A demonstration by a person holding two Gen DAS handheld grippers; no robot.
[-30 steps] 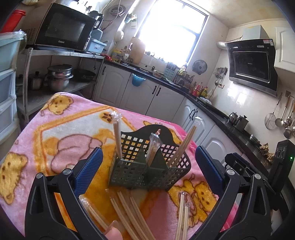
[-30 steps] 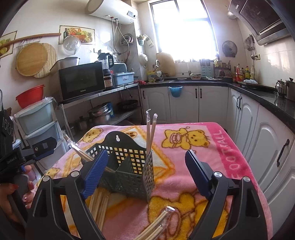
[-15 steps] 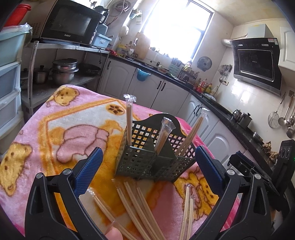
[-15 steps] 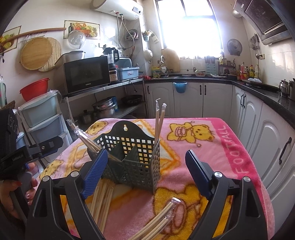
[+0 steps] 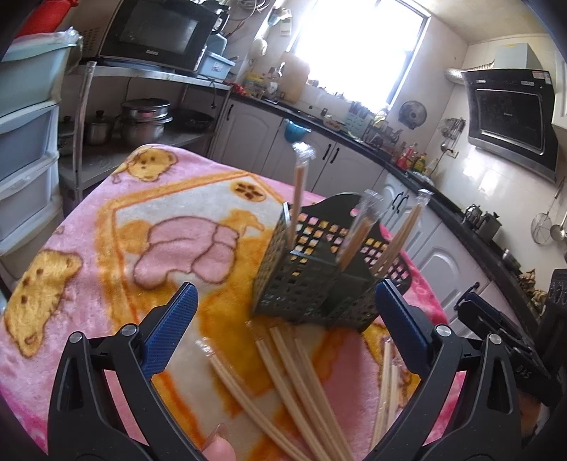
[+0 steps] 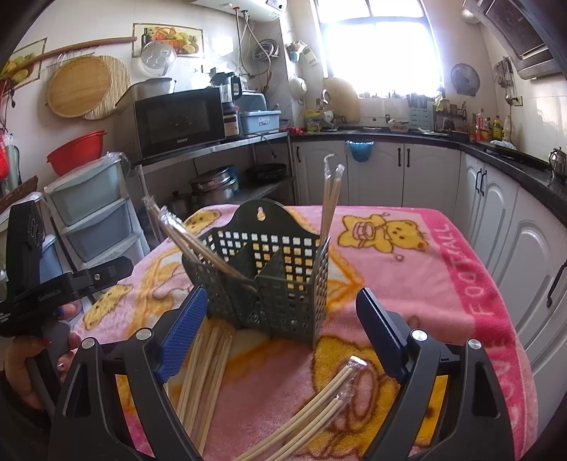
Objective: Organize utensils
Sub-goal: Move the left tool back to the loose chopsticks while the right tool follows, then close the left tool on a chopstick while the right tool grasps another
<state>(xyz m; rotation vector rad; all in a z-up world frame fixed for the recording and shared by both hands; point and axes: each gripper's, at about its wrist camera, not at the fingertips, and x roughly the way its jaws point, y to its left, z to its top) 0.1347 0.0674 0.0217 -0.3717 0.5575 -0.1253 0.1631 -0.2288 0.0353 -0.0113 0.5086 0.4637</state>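
The word "FOOTBALL" is seen printed in pale capitals along the darker pink border of the blanket [image 6: 471, 283] spread over the table, in the right wrist view. The brand "Galanz" is carried in small white letters on the lower front edge of the black microwave [image 6: 179, 120] on the metal shelf, and is repeated in the left wrist view on the same microwave [image 5: 156, 32]. A small logo is borne by the black range hood [image 5: 510, 113] on the far wall, but it cannot be read. Lettering on the grey storage box [image 6: 260, 118] beside the microwave is too small to be made out.
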